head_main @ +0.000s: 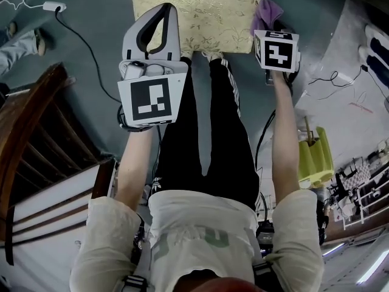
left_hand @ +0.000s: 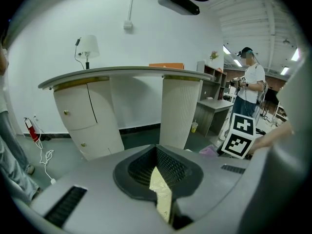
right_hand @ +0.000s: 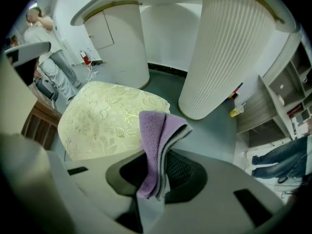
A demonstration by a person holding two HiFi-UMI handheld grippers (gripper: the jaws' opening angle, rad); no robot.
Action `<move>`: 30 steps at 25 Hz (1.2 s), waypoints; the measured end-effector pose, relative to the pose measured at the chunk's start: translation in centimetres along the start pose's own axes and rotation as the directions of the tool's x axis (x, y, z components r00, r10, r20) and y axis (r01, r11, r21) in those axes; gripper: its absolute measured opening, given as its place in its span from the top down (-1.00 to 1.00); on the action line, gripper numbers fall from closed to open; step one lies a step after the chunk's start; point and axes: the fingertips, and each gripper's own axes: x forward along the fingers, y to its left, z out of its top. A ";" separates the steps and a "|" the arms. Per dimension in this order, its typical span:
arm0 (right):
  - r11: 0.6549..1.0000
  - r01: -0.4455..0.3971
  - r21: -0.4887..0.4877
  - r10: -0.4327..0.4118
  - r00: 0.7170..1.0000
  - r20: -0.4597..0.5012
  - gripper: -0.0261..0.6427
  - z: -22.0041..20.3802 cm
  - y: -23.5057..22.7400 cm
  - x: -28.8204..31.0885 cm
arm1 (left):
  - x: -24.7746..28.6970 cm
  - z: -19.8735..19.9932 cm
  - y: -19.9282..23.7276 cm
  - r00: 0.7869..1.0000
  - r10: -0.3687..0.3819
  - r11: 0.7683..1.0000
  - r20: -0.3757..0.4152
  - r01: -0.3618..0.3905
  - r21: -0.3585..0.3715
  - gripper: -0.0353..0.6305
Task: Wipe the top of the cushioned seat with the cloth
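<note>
The right gripper (right_hand: 163,162) pinches the purple cloth (right_hand: 153,133) tight, just by the yellow seat (right_hand: 105,118). The left gripper (left_hand: 157,156) is closed up, with nothing in it.

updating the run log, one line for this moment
right gripper shut on purple cloth | held at cushioned seat near right corner | left gripper shut at near left corner

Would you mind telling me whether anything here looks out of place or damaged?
Nothing stands out. The cushioned seat shows no tear or spill, and the purple cloth sits folded, clamped in the right gripper at the seat's right edge.
</note>
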 end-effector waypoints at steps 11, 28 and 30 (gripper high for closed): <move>0.999 0.036 0.033 -0.036 0.999 0.002 0.65 -0.7 -0.2 0.1 | -1.6 -1.5 2.5 0.999 0.038 0.999 -0.015 -0.039 -0.018 0.88; 0.946 -0.322 0.036 0.275 0.858 0.434 0.65 12.1 15.7 -17.9 | -6.4 0.2 8.3 0.988 0.154 0.986 0.006 -0.153 -0.062 0.88; 0.928 -0.372 0.002 0.335 0.840 0.426 0.65 12.1 18.4 -16.9 | -6.8 -0.2 9.1 0.986 0.169 0.983 0.002 -0.169 -0.074 0.88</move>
